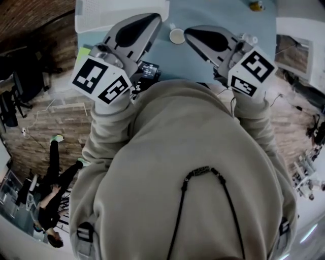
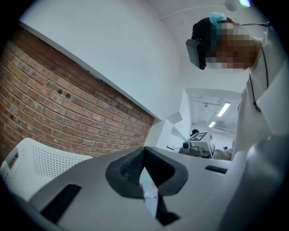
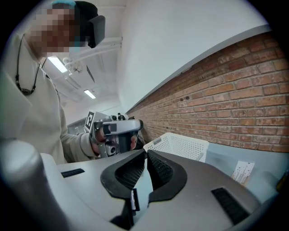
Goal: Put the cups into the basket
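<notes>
Both closed and empty, the right hand-held gripper (image 1: 189,32) lies nearer than the left hand-held gripper (image 1: 155,19) to the cup (image 1: 176,36) just left of it on the bench (image 1: 216,12).

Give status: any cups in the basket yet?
Done: nothing visible; a white cup sits on the table, outside the basket. In hand: nothing; left gripper and right gripper are shut and empty. Remaining: picking and placing that cup.
</notes>
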A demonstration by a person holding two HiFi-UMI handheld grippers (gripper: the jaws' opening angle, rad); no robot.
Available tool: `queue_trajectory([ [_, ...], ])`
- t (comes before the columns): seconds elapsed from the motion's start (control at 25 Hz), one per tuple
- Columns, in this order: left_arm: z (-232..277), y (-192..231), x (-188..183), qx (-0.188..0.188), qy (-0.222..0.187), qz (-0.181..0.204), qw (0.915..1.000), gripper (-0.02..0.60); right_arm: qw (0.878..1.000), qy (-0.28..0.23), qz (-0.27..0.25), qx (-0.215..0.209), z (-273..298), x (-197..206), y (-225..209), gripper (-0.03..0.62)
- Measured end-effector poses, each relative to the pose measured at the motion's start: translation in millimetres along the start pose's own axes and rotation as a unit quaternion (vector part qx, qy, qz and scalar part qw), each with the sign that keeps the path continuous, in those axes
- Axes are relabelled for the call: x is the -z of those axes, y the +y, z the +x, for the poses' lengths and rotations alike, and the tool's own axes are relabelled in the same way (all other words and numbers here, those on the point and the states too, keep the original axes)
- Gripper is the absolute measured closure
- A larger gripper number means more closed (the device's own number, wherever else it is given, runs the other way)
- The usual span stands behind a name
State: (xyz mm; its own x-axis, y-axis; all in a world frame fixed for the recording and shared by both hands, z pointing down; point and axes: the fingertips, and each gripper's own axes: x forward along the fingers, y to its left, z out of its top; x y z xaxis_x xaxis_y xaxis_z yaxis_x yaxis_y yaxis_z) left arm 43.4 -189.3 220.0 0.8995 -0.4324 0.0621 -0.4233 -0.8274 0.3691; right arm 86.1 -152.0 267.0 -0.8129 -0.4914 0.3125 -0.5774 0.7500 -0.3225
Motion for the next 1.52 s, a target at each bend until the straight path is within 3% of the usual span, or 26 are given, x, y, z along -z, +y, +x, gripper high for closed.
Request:
queue_trajectory([
  [0.24, 5, 1, 10, -0.001, 0.014, -0.005, 0.9999, 0.586, 0.999, 0.033, 0.003, -0.001, 9, 26, -8, 0.571],
  [0.44, 9, 8, 25, -0.005, 0.03, -0.014, 0.9994, 0.586, 0.998, 0.06, 0.013, 0.016, 12, 50, -26, 0.454],
  [0.84, 10, 15, 45, -0.008, 0.043, -0.035, 0.9984, 0.586, 0.993, 0.109, 0.02, 0.031, 31, 96, -43, 0.362],
  [1.52, 0, 32, 79, -0.037, 0.05, -0.072, 0.9955, 0.586, 0.976, 0.21, -0.003, 0.058, 53, 177, -85, 0.28],
])
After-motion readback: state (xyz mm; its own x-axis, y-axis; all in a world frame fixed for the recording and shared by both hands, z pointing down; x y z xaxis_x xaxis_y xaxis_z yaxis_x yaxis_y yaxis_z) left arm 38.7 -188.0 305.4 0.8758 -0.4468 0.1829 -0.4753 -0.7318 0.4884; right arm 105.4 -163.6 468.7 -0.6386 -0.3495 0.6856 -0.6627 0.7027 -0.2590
